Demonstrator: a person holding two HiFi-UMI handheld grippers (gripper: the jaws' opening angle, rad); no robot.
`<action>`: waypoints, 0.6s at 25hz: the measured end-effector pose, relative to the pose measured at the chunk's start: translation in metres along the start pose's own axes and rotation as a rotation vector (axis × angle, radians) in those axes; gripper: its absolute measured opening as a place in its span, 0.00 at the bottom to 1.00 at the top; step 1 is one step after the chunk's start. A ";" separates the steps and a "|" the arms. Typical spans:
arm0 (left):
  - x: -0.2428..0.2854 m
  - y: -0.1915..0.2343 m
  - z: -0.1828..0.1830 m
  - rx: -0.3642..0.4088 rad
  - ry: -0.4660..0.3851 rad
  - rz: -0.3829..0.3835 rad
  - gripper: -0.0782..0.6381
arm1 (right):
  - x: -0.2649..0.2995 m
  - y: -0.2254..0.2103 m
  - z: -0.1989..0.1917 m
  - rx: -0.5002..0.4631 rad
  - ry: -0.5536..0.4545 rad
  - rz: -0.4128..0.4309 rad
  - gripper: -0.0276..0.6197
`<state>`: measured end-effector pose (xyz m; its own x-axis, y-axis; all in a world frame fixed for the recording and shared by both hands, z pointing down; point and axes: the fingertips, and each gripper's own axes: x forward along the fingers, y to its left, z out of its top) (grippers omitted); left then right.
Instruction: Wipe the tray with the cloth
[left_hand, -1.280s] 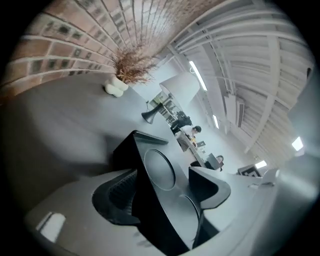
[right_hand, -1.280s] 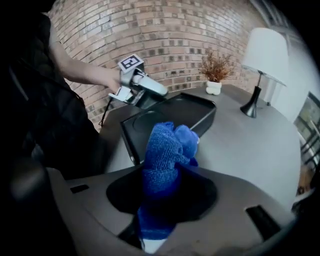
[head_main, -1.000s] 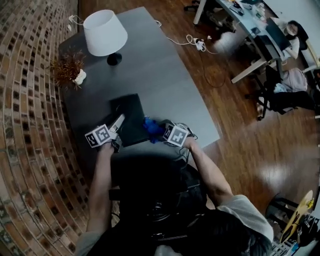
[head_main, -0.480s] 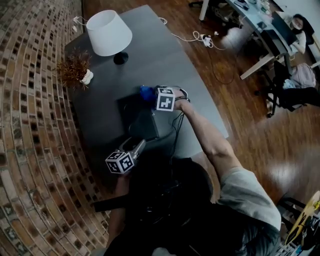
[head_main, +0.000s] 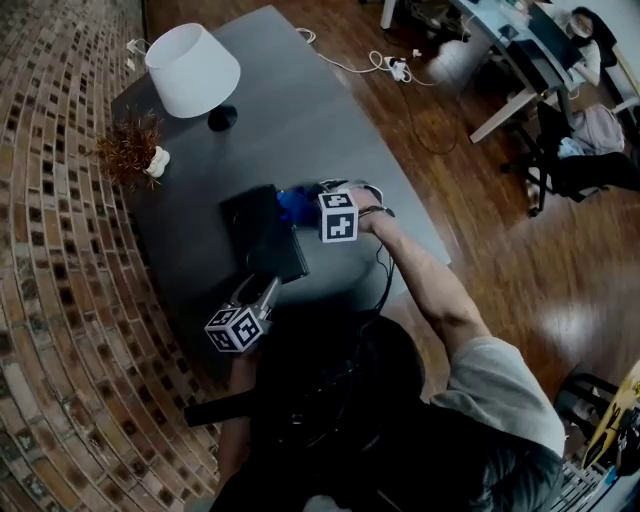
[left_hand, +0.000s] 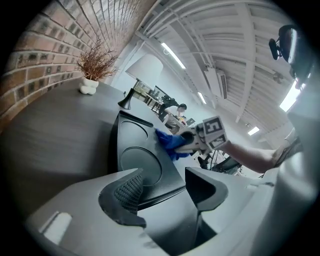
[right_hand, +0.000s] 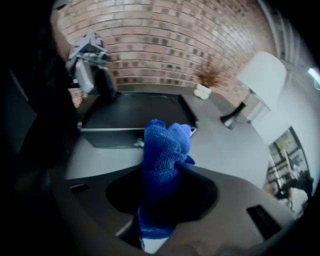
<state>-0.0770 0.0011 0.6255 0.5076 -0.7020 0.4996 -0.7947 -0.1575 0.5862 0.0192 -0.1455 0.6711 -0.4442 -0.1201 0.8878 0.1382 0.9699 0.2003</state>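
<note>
Tray: black, flat on the table, with round recesses in its floor.

Cloth: blue, bunched, clamped in the closed jaws of the right gripper. It hangs at the tray's right rim toward the far end; contact with the rim cannot be confirmed.

Left gripper: at the tray's near edge. Its jaws have just been closing and stand apart, with the tray's near corner between them and no pad seen pressing.

Change: one second ago the cloth was at the tray's near right corner, and the left gripper lay along the near left corner. The cloth is now at the far right, and the left gripper sits at the near end.

Clearance: bare table runs from the tray's far end to the lamp and the plant, both well apart from the tray. The table's right edge lies near the right gripper.

Surroundings: dark grey tabletop, brick wall on the left, wood floor on the right with a cable. Desks stand beyond.
</note>
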 end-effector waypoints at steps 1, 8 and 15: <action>0.000 0.000 0.000 0.000 -0.001 0.001 0.48 | 0.005 -0.026 -0.003 0.077 -0.001 -0.055 0.27; 0.001 -0.003 -0.002 -0.006 -0.004 -0.001 0.48 | 0.057 -0.055 0.015 0.144 -0.006 0.042 0.27; 0.002 -0.001 -0.002 0.005 0.001 0.008 0.48 | 0.038 0.028 -0.001 0.163 -0.112 0.303 0.27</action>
<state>-0.0746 0.0011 0.6276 0.5016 -0.7026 0.5047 -0.8002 -0.1552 0.5793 0.0076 -0.1232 0.7107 -0.5006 0.1936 0.8438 0.1393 0.9800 -0.1421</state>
